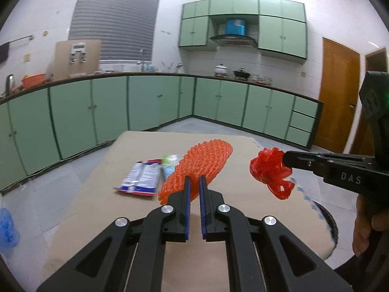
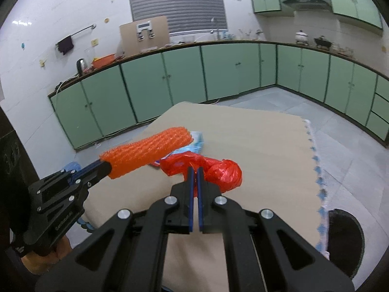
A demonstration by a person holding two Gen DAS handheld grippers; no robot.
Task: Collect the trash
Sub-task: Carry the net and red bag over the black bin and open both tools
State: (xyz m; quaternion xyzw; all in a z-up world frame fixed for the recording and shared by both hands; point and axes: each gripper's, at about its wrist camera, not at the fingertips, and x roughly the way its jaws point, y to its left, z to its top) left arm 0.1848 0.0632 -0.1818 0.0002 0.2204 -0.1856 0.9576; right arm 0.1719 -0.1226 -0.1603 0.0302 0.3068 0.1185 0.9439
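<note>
Two grippers each pinch a piece of trash above a tan table (image 1: 102, 194). The left gripper (image 1: 193, 182) clamps the near end of an orange foam net (image 1: 201, 163), which sticks out over the table. The right gripper (image 2: 193, 174) nips a crumpled red plastic bag (image 2: 218, 170), held in the air just right of the net. On the table under the net lie a snack wrapper (image 1: 142, 177) and a green-and-blue packet (image 1: 170, 163).
</note>
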